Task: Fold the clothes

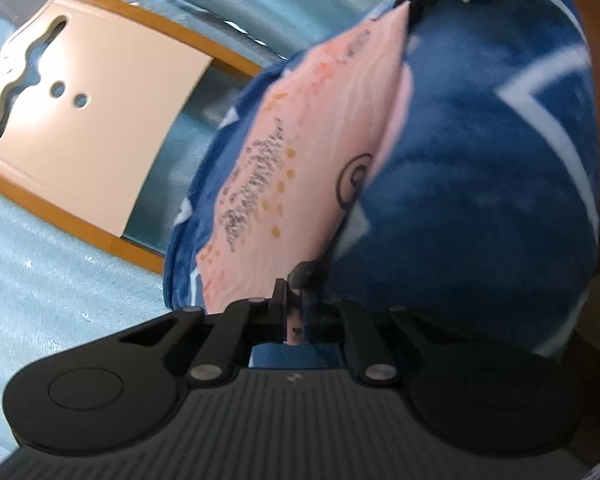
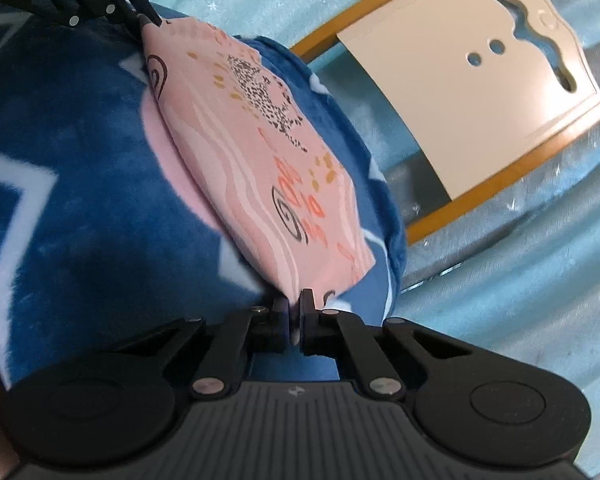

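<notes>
Tilted left gripper (image 1: 296, 300) pinching pink cloth (image 1: 300, 152)

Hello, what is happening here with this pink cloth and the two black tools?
A person is folding a small pink patterned cloth with two hand-held grippers. The left gripper is shut on one corner of the cloth, and the right gripper is shut on the opposite corner, so the cloth is held stretched between them. It hangs just over a dark blue plush blanket. Behind, a cream board with cut-out holes lies on a light blue cover.
</notes>
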Available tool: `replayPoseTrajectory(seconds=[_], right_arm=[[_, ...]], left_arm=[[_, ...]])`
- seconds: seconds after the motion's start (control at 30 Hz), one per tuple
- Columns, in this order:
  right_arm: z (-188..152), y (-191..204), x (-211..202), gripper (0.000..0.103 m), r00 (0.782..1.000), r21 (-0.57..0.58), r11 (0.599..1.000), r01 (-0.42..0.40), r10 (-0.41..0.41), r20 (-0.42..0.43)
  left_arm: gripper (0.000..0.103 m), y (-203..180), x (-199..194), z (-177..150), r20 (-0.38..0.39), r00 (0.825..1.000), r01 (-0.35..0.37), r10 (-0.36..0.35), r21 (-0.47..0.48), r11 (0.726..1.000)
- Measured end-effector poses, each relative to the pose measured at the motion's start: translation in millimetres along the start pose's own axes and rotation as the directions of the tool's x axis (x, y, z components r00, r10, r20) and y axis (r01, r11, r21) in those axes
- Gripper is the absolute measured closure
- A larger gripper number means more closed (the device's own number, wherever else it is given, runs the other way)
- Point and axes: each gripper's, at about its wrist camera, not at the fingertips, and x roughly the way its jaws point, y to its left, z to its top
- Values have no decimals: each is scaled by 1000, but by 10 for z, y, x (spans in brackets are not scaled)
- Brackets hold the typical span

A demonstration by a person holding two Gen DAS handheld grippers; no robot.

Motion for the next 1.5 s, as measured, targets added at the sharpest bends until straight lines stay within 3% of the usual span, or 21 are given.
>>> replayPoseTrajectory(seconds=[0.17,0.23,0.27,0.3,0.43,0.53,0.7,0.93,0.97,1.07,1.17,1.2,1.27,1.3,1.37,1.43,1.5], right_arm=[[-86,15,-51,101,1000,59,998,-21,22,-13],[-118,-80,-87,91,999,119,993,-24,27,-23],[-148,-130,-113,77,1000,144,990,-12,15,-24],[-180,-183,-139,75,1000,168,986,2,2,-25],[-264,-450,-206,75,1000,293,956,30,-30,-5],[-194,-616,-171,75,999,392,920,21,-35,28],[27,-876,199,75,986,586,794,-164,110,126],[362,-984,879,77,936,583,733,-351,285,207],[376,-1014,989,84,929,599,711,-369,311,203],[372,-1134,1255,92,916,658,645,-390,348,201],[251,-1281,1286,97,920,714,589,-379,325,220],[190,-1327,1228,92,928,730,578,-364,296,229],[54,-1423,1127,82,941,765,550,-335,239,240],[-32,-1479,1096,73,947,788,526,-319,213,242],[-203,-1571,1108,69,948,830,462,-314,205,245],[-331,-1622,1198,69,940,859,398,-322,238,243],[-392,-1630,1284,66,938,875,365,-317,260,231]], left_arm=[[93,73,-93,-44,7,999,40,-40,-84,996],[91,153,-165,-85,13,998,62,-60,-129,990],[90,198,-197,-126,11,998,63,-62,-147,987],[90,244,-229,-167,10,998,64,-64,-164,984],[90,494,-290,-236,14,1000,16,-13,-230,973],[89,724,-241,-158,36,999,-18,31,-312,950],[82,978,163,135,88,996,38,-4,-389,920],[82,1015,903,186,72,986,164,-148,-415,895],[83,984,970,144,56,987,159,-149,-407,900],[83,985,1078,-6,53,989,147,-137,-432,890],[83,1135,1046,-115,53,989,144,-137,-507,850],[83,1192,1026,-151,52,990,136,-128,-531,836],[82,1348,994,-270,58,991,133,-124,-615,777],[79,1409,1013,-301,56,989,139,-135,-648,749],[72,1506,1069,-375,64,983,165,-170,-700,695],[69,1528,1151,-371,51,974,192,-219,-697,691],[67,1523,1183,-349,54,972,200,-227,-695,691]])
